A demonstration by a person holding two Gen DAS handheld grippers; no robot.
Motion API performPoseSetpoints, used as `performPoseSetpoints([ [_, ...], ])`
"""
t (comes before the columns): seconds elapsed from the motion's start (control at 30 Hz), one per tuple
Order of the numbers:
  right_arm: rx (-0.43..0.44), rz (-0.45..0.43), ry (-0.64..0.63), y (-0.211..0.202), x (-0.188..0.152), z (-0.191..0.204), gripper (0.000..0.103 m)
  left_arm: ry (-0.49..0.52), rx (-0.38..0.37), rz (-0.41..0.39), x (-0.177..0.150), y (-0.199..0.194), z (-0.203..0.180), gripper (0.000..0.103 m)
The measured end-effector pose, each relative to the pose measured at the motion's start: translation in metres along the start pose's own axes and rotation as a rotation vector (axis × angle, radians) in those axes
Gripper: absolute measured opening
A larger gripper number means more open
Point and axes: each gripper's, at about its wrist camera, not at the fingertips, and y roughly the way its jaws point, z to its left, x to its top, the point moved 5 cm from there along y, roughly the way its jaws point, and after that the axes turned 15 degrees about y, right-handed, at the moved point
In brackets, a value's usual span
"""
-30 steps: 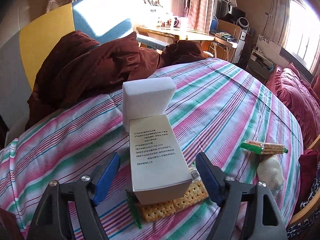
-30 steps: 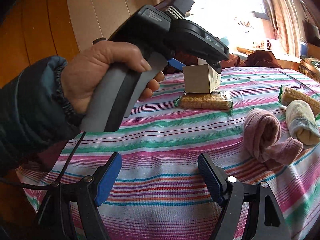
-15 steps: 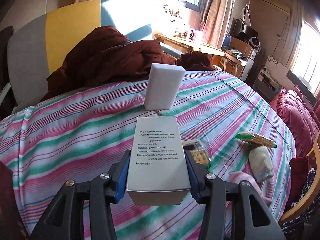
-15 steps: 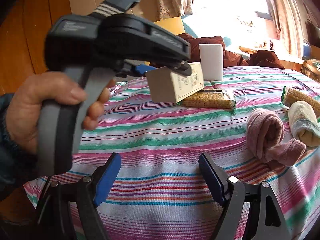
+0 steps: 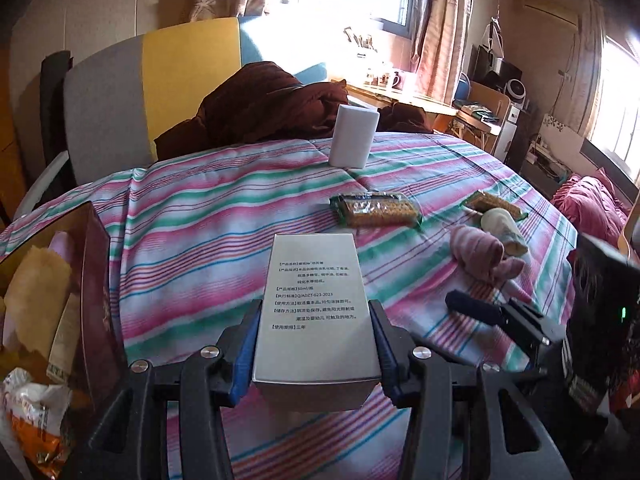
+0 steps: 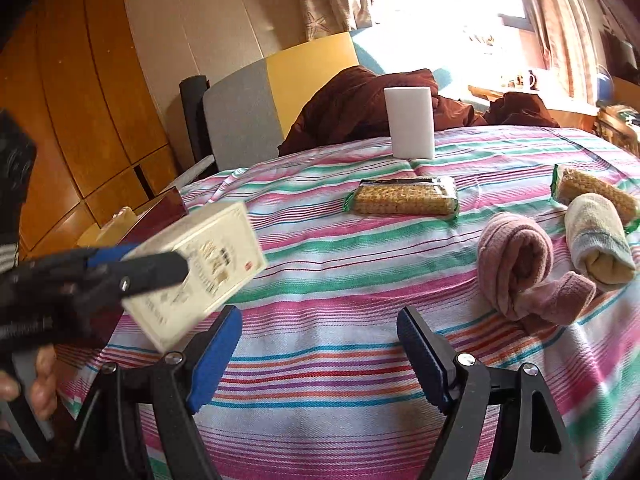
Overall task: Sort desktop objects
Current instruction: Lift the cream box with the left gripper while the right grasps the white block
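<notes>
Right now my left hand-held gripper [image 5: 316, 344] is clamped on the cream box [image 5: 316, 312], blue pads pressing both long sides, printed face up, the box lifted clear of the striped tabletop [image 5: 208, 240]. From the right wrist view, that box [image 6: 196, 268] hangs tilted at the tabletop's left edge, near an open dark-red box [image 5: 96, 280] that holds packets. My right hand-held gripper [image 6: 318, 354] stands with its jaws wide apart and nothing between them, low over the cloth. Further out lies a cracker pack [image 6: 404, 198], flat on the stripes. To its right a rolled pink sock [image 6: 520, 268] touches a rolled cream sock [image 6: 600, 236], which rests against a second cracker pack [image 6: 592, 188]. At the far side a white box [image 6: 412, 128] stands upright, with a maroon coat [image 6: 360, 108] heaped behind it.
</notes>
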Motion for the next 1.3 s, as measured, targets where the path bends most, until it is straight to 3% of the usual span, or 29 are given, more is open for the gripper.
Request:
performPoseSetpoints([
  [0.17, -0.045, -0.075, -0.016, -0.012, 0.042, 0.006, 0.081, 0.027, 0.009, -0.029, -0.022, -0.007, -0.003, 0.051],
  [0.27, -0.084, -0.109, -0.007, -0.005, 0.077, 0.008, 0.089, 0.039, 0.014, -0.056, -0.024, -0.008, -0.002, 0.051],
  [0.37, -0.132, -0.125, 0.012, 0.012, 0.109, 0.007, 0.098, 0.031, -0.004, -0.075, -0.025, -0.006, 0.000, 0.052],
  [0.53, -0.257, -0.143, 0.019, 0.061, 0.154, 0.000, 0.102, -0.008, -0.056, -0.100, -0.030, 0.003, 0.005, 0.056],
  [0.67, -0.368, -0.141, 0.004, 0.105, 0.177, -0.009, 0.102, -0.062, -0.104, -0.085, -0.039, 0.016, 0.011, 0.057],
  [0.8, -0.413, -0.140, 0.008, 0.134, 0.195, -0.017, 0.102, -0.078, -0.131, -0.101, -0.042, 0.020, 0.012, 0.057],
  [1.1, -0.437, -0.134, -0.027, 0.169, 0.216, -0.019, 0.102, -0.085, -0.160, -0.126, -0.043, 0.021, 0.011, 0.062],
  [1.17, -0.453, -0.126, -0.059, 0.175, 0.216, -0.016, 0.097, -0.086, -0.163, -0.126, -0.042, 0.022, 0.011, 0.062],
  [1.27, -0.472, -0.112, -0.079, 0.180, 0.215, -0.016, 0.066, -0.087, -0.165, -0.127, -0.042, 0.021, 0.011, 0.063],
  [1.3, -0.472, -0.107, -0.080, 0.180, 0.215, -0.017, 0.059, -0.087, -0.166, -0.127, -0.042, 0.021, 0.011, 0.063],
])
